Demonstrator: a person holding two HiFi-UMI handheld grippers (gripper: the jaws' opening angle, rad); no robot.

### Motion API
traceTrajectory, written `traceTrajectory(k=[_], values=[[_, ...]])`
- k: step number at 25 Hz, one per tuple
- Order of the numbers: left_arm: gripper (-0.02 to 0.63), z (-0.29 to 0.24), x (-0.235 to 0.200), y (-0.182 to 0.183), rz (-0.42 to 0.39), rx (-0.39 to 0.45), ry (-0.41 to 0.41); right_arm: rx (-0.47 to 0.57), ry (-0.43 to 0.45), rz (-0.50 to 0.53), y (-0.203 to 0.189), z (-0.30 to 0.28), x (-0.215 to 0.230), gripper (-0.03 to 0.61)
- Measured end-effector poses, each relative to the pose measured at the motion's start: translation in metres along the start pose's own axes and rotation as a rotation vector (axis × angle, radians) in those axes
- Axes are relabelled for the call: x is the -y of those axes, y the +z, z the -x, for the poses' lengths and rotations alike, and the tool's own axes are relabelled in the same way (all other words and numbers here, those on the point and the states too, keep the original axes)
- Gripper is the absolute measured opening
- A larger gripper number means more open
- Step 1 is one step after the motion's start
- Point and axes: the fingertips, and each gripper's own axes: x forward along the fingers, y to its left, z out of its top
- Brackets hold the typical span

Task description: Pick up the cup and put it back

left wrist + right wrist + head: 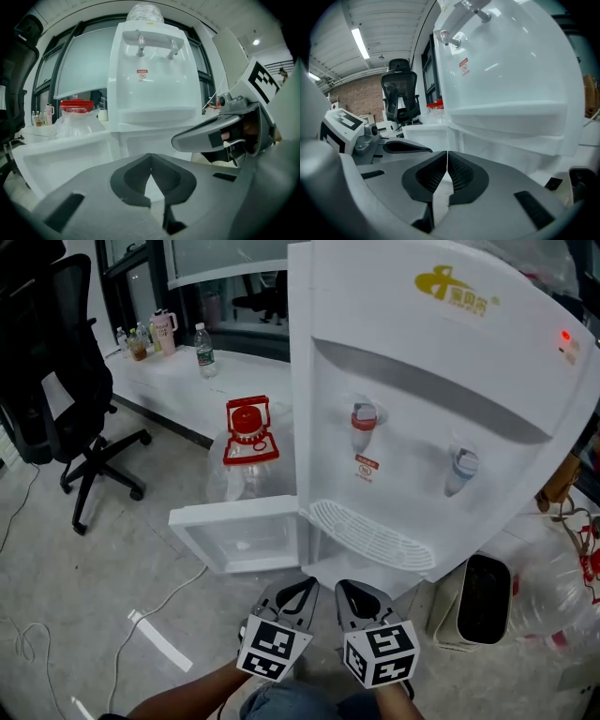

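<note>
A white water dispenser [441, 427] stands in front of me, with a red tap [364, 420], a blue tap [463, 467] and a drip tray [370, 535]. Its lower cabinet door [239, 540] hangs open to the left. The inside of the cabinet is hidden, and no cup shows on the dispenser. My left gripper [302, 585] [150, 157] is held low before the dispenser's base, jaws shut and empty. My right gripper [349, 587] [447, 153] sits beside it, also shut with nothing between its pads.
A large water bottle with a red cap [249, 442] stands on the floor behind the open door. A black office chair [66, 362] is at left, a white desk [178, 371] with bottles behind it. A dark bin [486, 601] and a plastic bag [562, 587] sit at right.
</note>
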Motion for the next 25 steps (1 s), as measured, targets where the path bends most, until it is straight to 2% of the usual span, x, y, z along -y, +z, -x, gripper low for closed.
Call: traceTrajectory(k=[4,7,12,17,25], values=[[0.012,0.008,-0.011,0.025,0.024,-0.049,-0.014,-0.026,0.020,-0.049,0.026,0.002,-0.010,0.023],[0.012,0.022,-0.009,0.058,0.028,-0.081,-0.035,-0.065,0.020,-0.084,0.051,0.019,-0.019,0.023],[0.012,0.051,0.003,0.131,0.034,-0.107,-0.074,-0.112,0.000,-0.116,0.109,0.059,-0.030,0.022],[0.011,0.091,0.014,0.212,0.052,-0.122,-0.096,-0.131,-0.015,-0.138,0.186,0.106,-0.047,0.023],[0.012,0.164,0.031,0.343,0.066,-0.106,-0.062,-0.113,-0.001,-0.123,0.307,0.191,-0.083,0.023]])
